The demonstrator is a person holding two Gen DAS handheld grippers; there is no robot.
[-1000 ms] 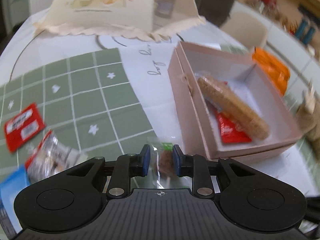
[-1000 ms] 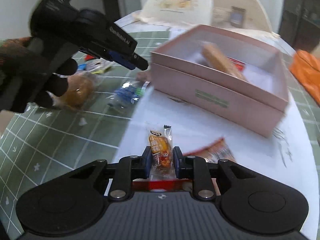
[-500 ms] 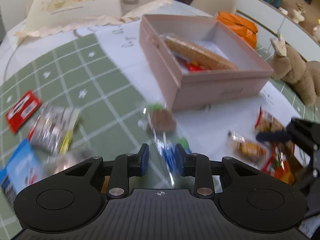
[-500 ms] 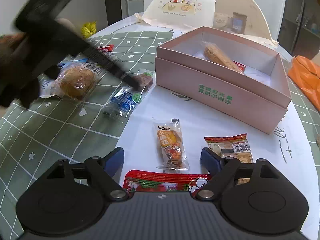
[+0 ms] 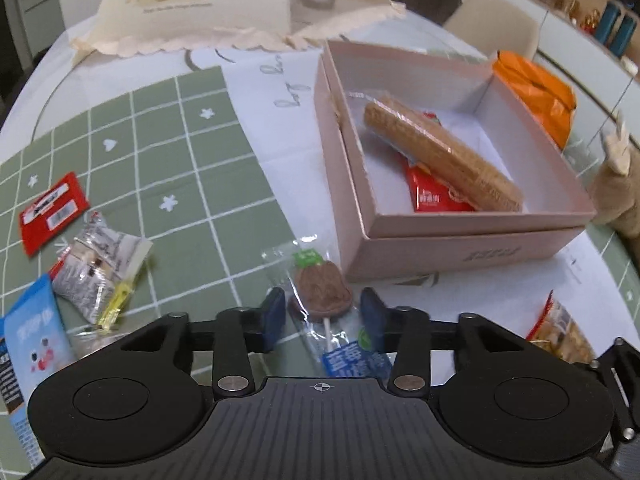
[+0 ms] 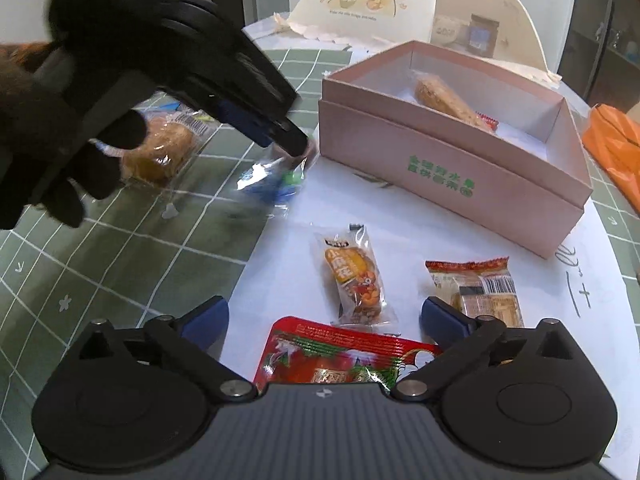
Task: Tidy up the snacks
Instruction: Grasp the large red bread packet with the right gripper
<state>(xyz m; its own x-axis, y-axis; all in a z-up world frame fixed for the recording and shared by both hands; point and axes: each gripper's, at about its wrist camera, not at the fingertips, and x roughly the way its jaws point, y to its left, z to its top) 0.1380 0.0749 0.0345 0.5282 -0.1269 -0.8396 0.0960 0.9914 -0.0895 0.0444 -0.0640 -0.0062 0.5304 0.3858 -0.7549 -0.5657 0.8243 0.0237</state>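
Where jaws open: lollipop (image 5: 320, 294) beside box (image 5: 460, 248)

A wrapped chocolate lollipop (image 5: 322, 294) lay low in the frame, beside the open pink box (image 5: 460, 236) holding a long wafer pack (image 5: 440, 156).

Colours on the counter: green grid, pale pink box, bright wrappers.

Cloth (image 5: 120, 152) was sage green, white gridlines, small white stars and hearts; beside it a white sheet (image 5: 272, 120) with grey script. Box (image 6: 452, 172) pale pink, green print on its side, white inside. In it: tan wafer pack (image 5: 440, 156), red packet (image 5: 436, 196). Lollipop (image 5: 322, 292) brown in clear wrap, green and blue labels. Loose packets: red with white label (image 5: 54, 210), light blue (image 5: 34, 332), silver-grey with yellow (image 5: 98, 272), orange-yellow (image 6: 354, 276). Both claws black with blue pads (image 5: 274, 316). Orange bag (image 5: 536, 92). Cover (image 6: 380, 0) cream, cartoon print.
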